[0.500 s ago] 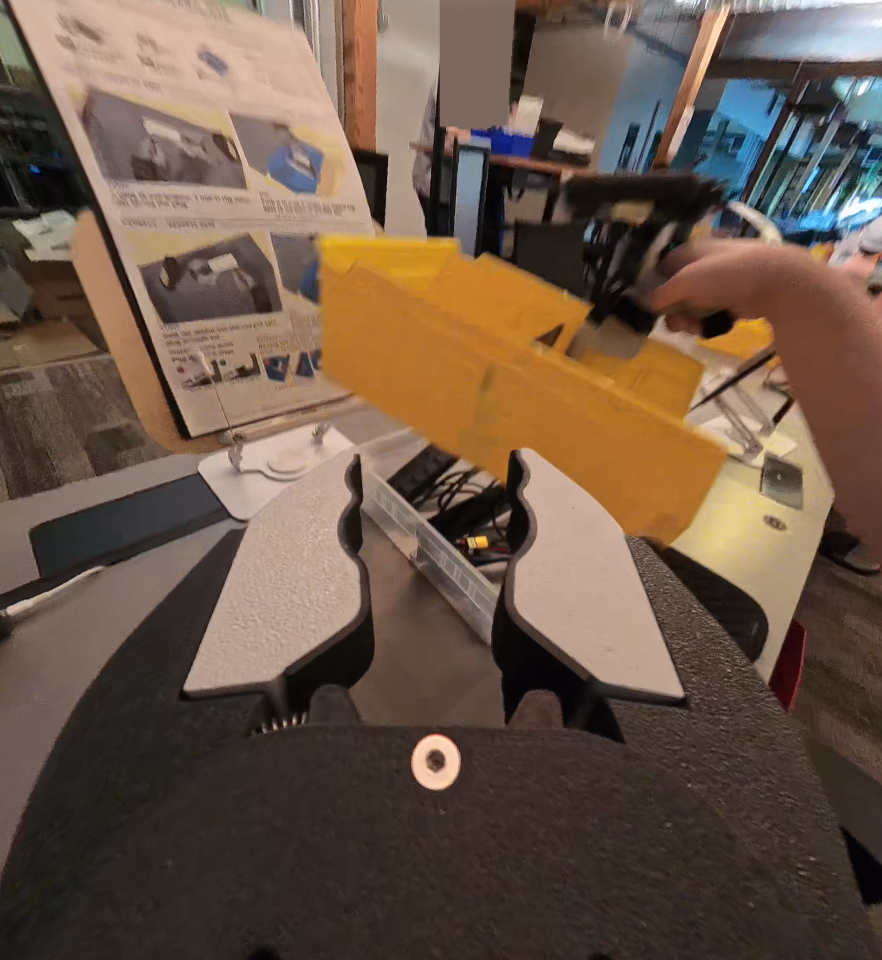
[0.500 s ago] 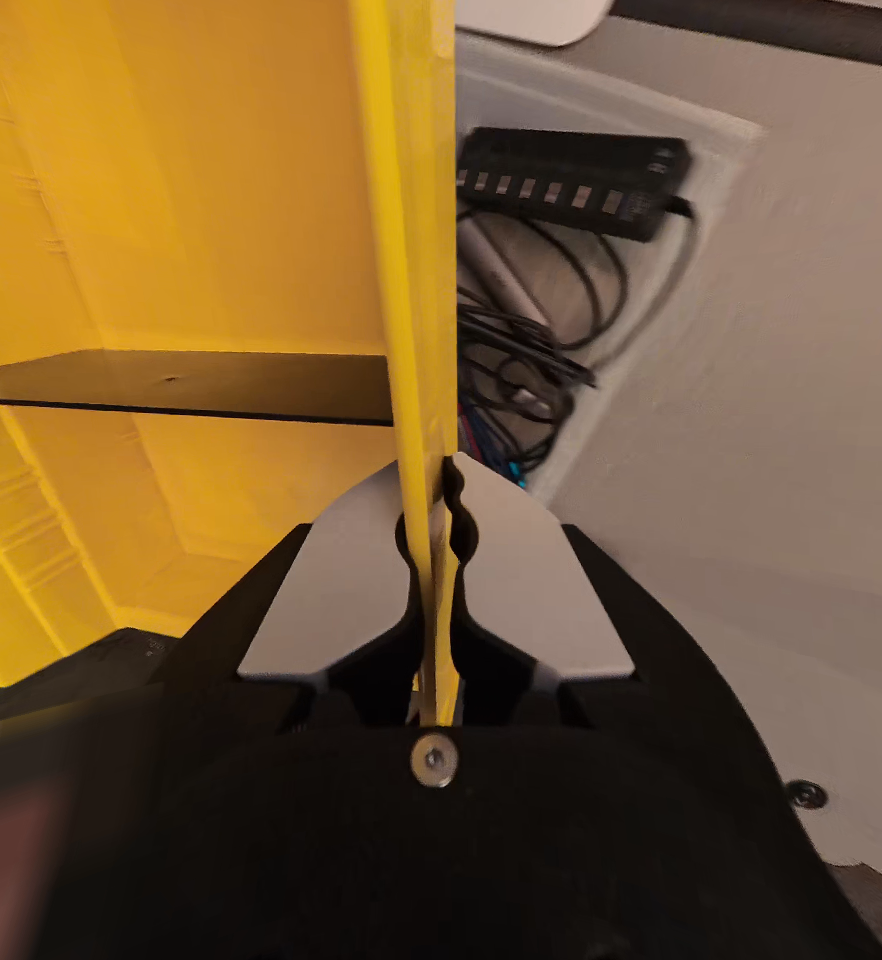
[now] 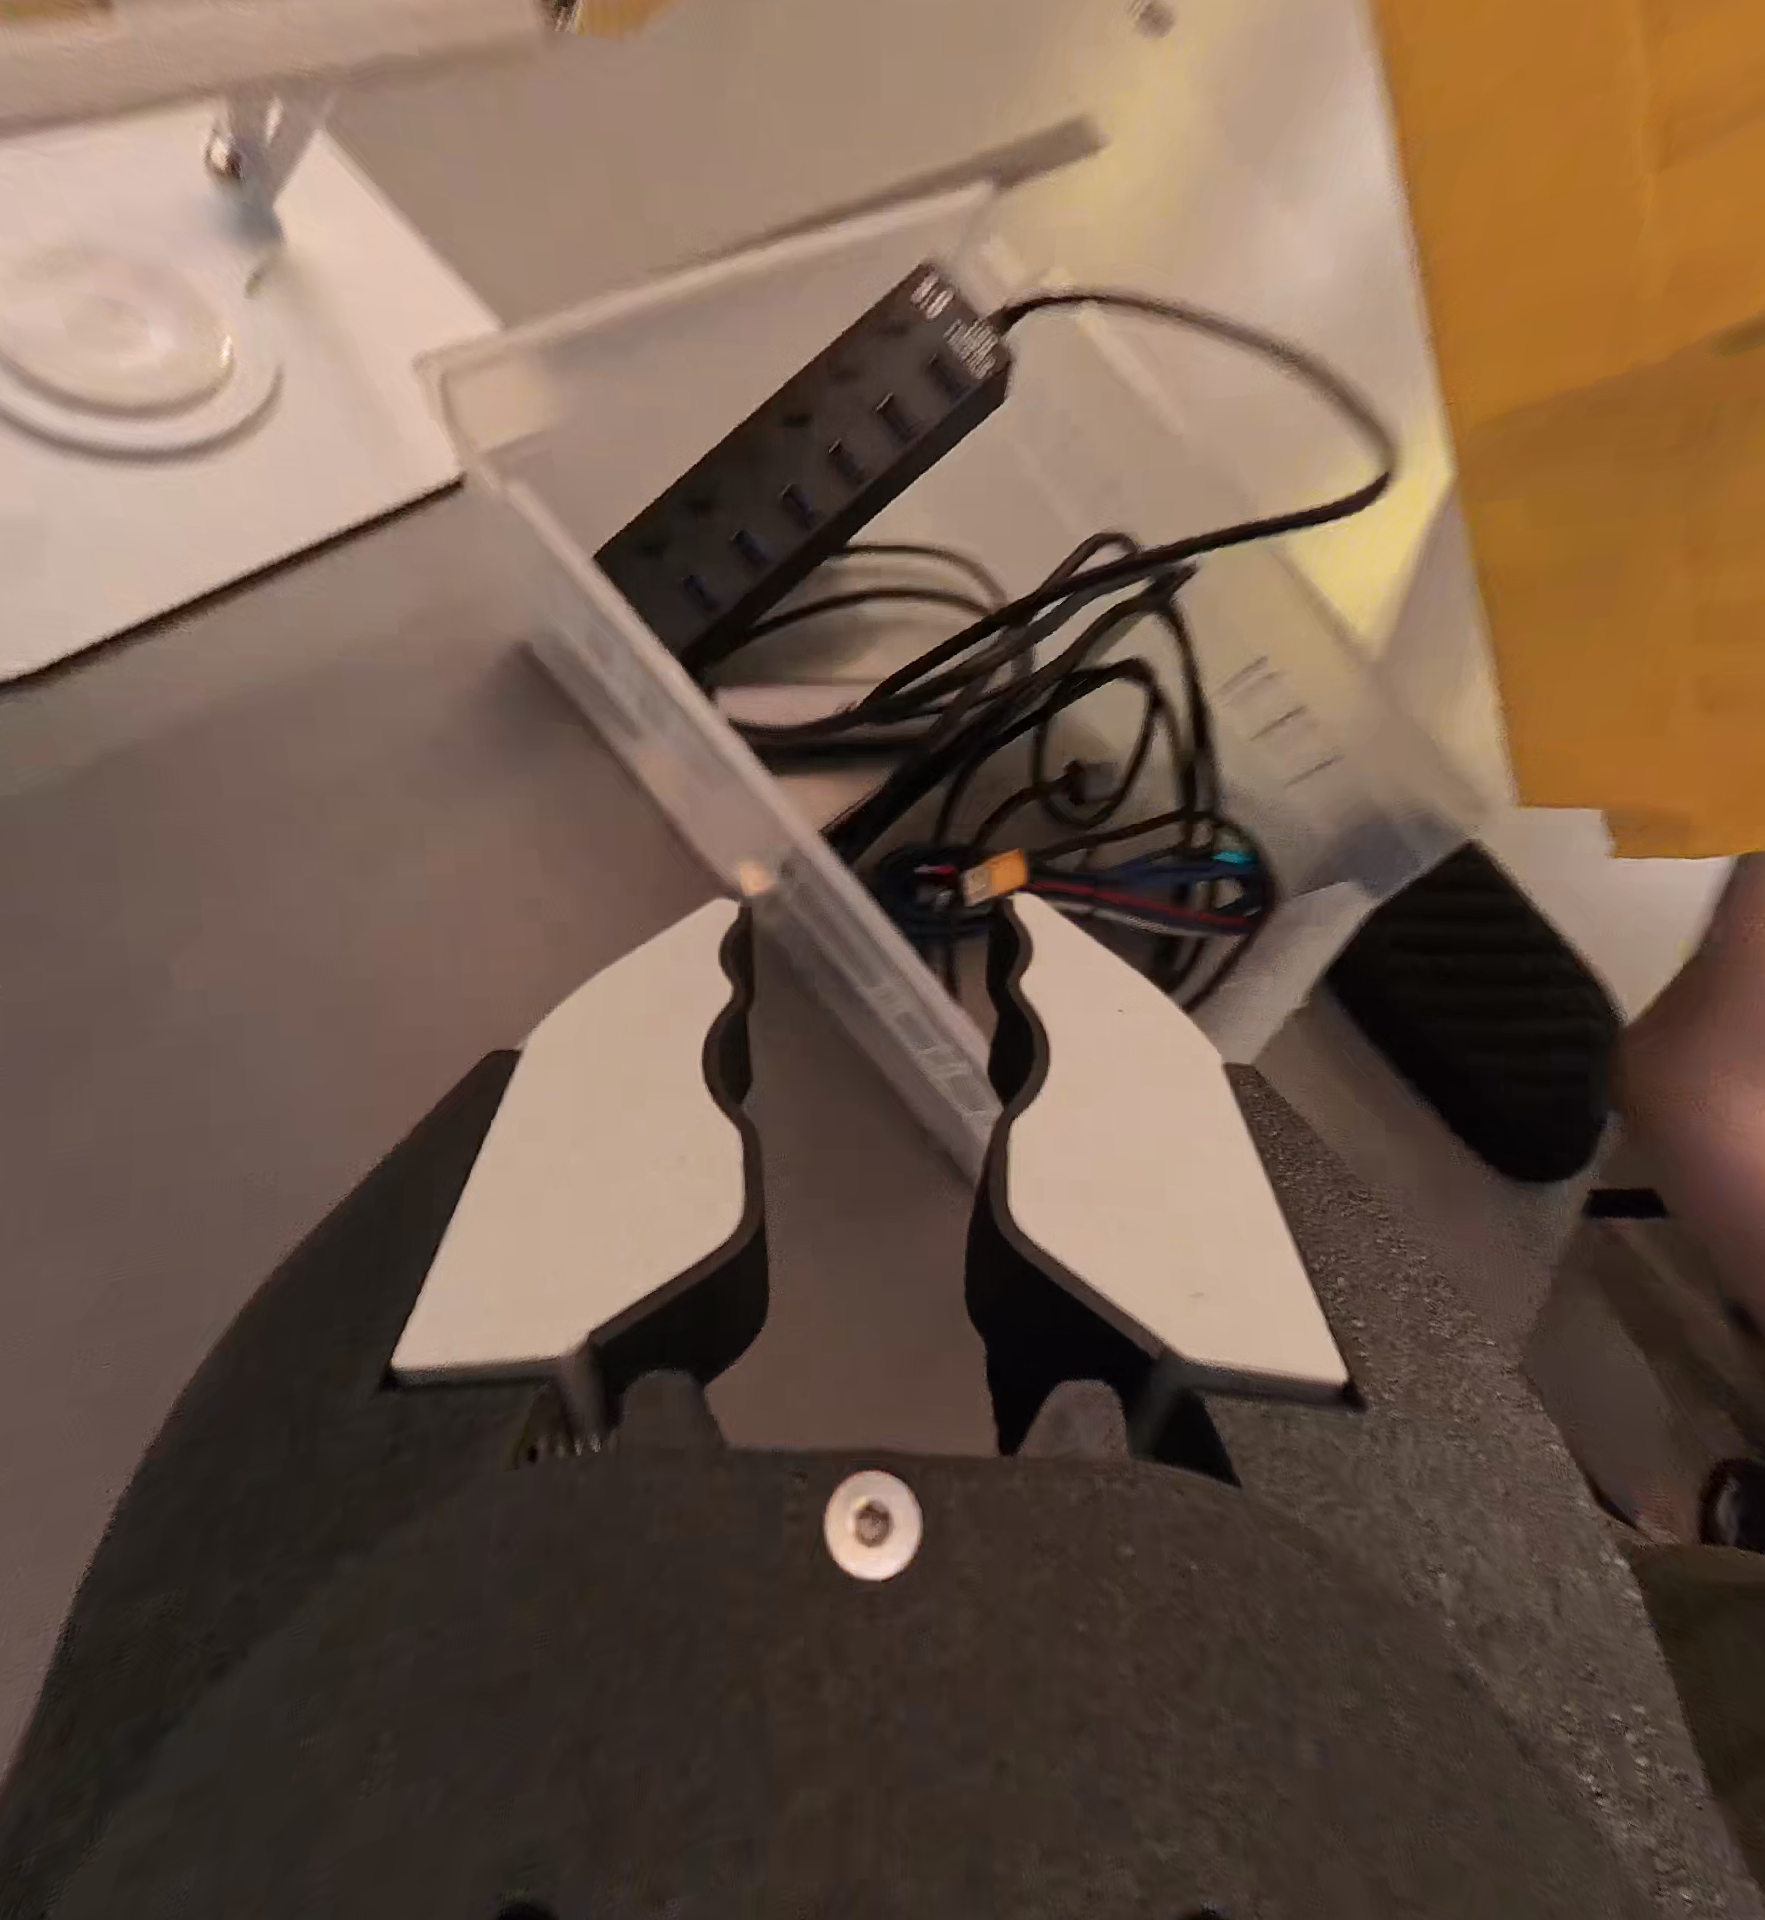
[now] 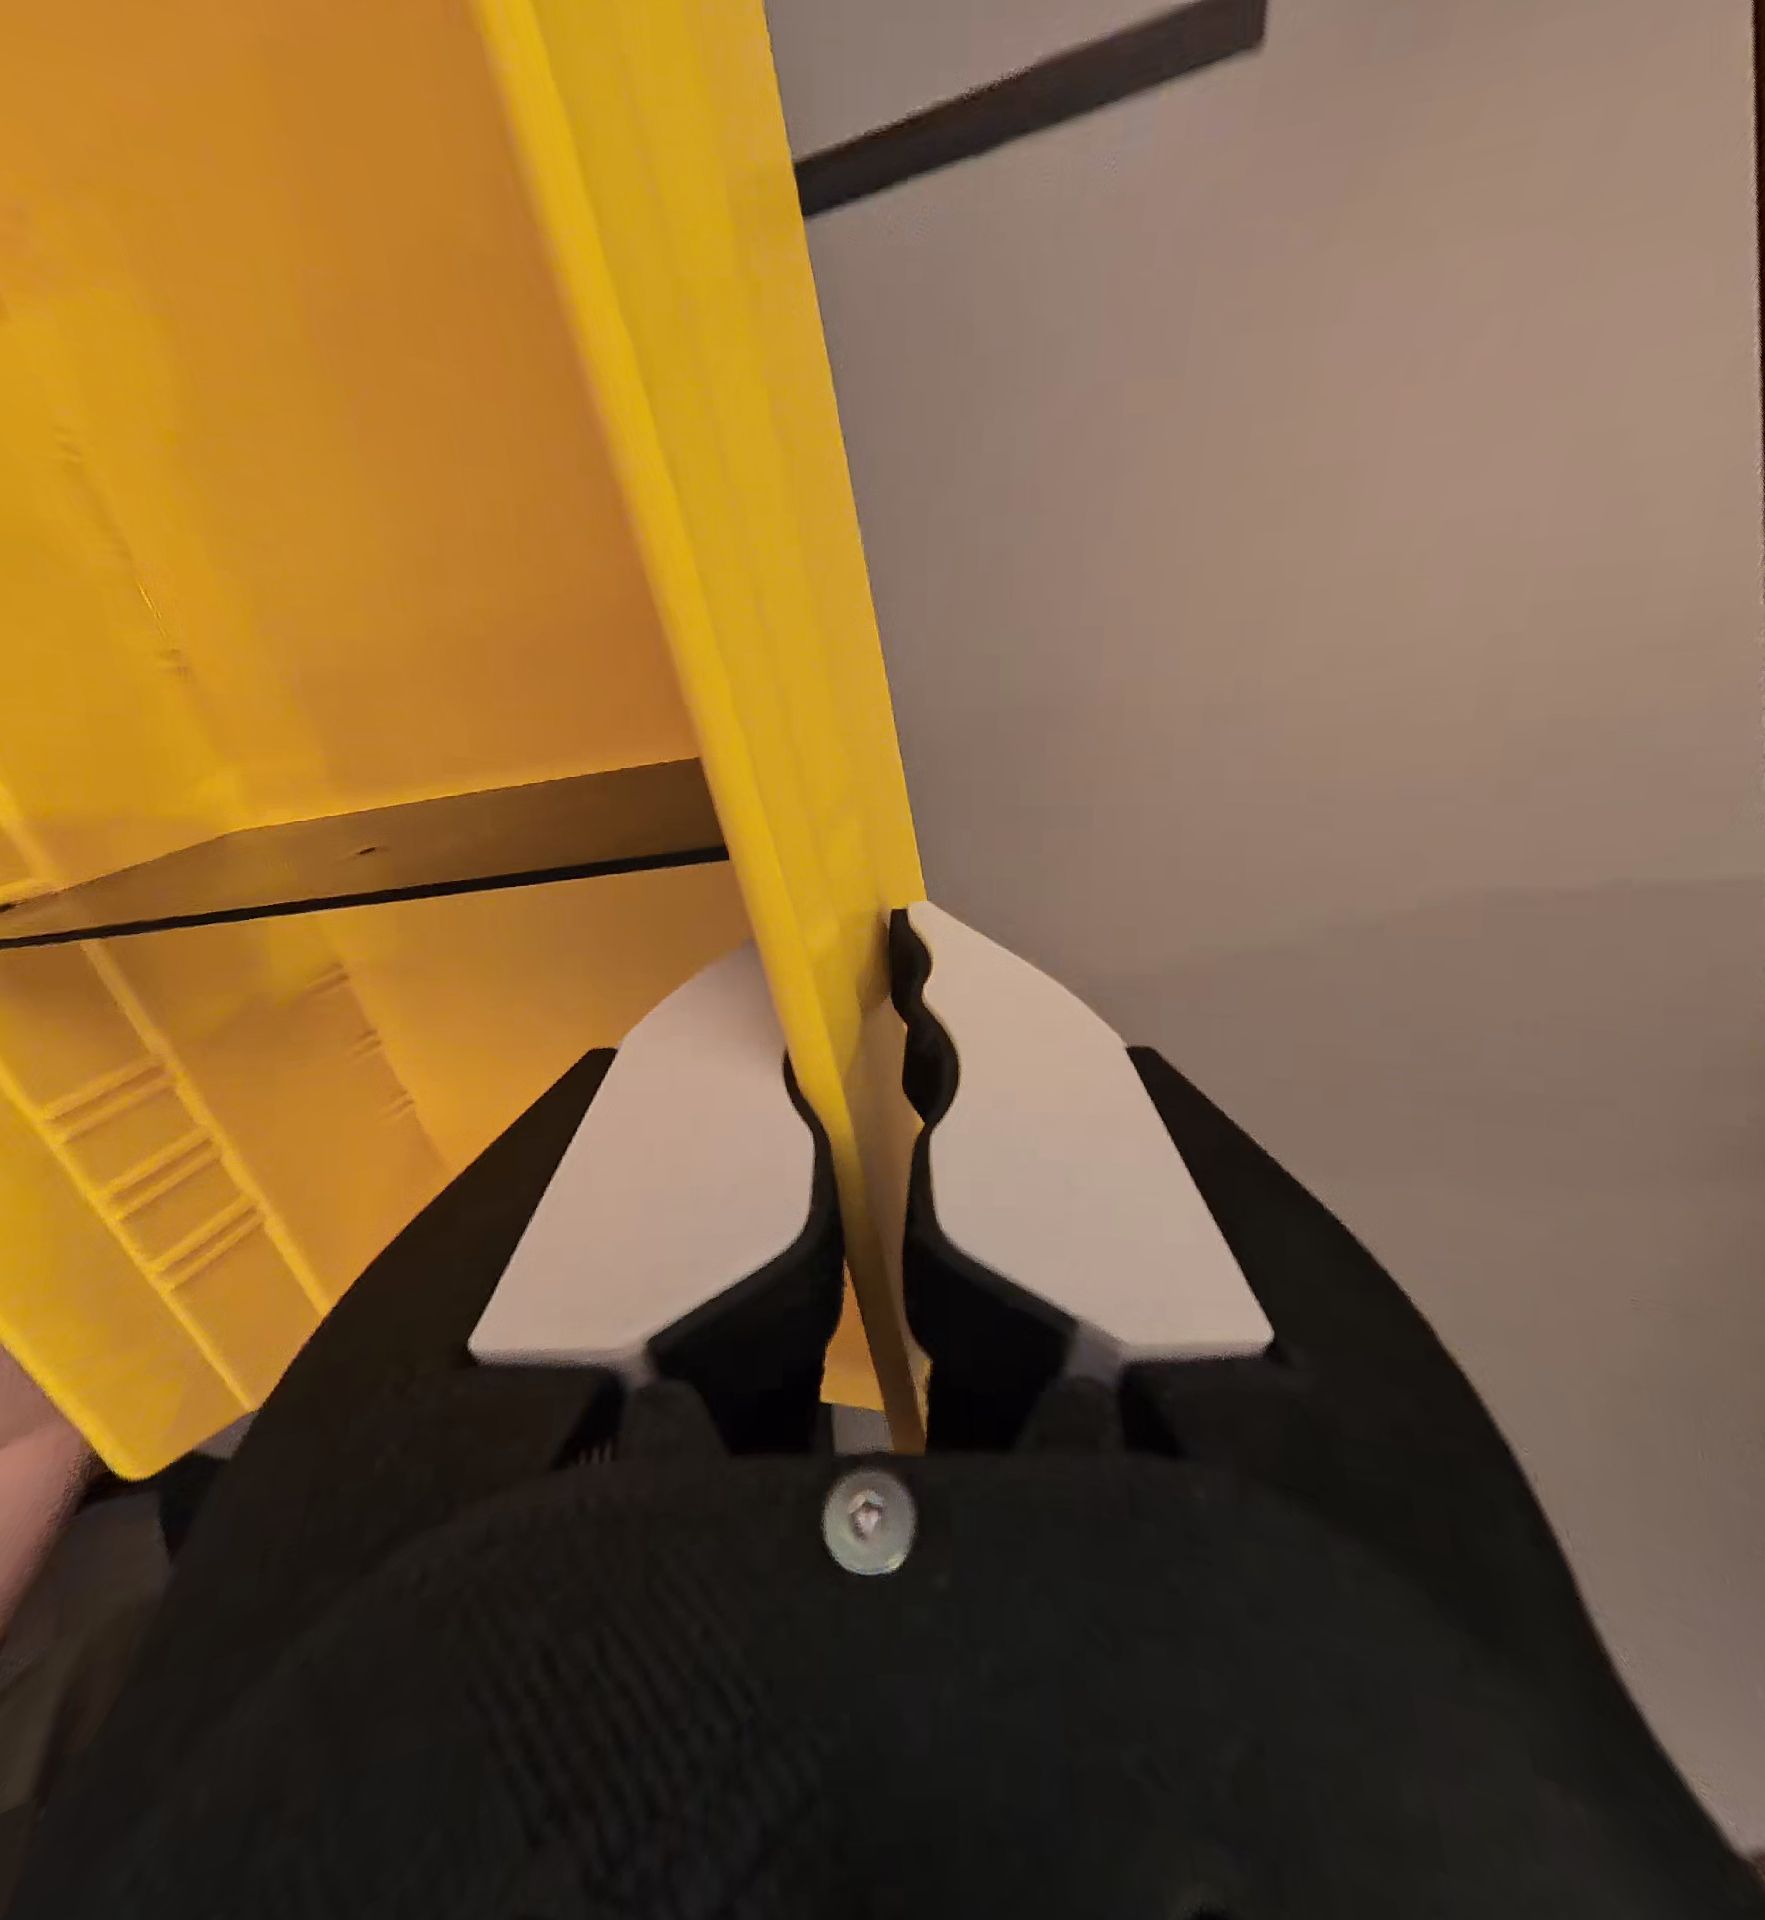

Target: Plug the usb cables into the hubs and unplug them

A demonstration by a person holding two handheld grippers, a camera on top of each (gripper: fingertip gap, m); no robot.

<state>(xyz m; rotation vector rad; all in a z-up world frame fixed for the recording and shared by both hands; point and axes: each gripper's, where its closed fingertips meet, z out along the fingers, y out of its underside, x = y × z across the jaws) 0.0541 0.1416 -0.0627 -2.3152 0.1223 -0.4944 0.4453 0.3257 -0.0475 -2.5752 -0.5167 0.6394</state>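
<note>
Grey table (image 3: 234, 883) fills both views. Yellow bin (image 4: 286, 520) takes the left half of the right wrist view and the upper right corner of the left wrist view. Right gripper (image 4: 847, 977) is clamped tight on the bin's side wall. Clear tray (image 3: 649, 707) sits centre frame in the left view. Left gripper (image 3: 867, 914) has jaws apart, holding nothing, straddling the tray's near wall. Inside the tray: black hub (image 3: 805, 468) leaning upper centre, tangled usb cables (image 3: 1065, 727) below it.

Both wrist views look steeply down, close to the table (image 3: 234, 935), sharing the yellow bin (image 4: 286, 468)
</note>
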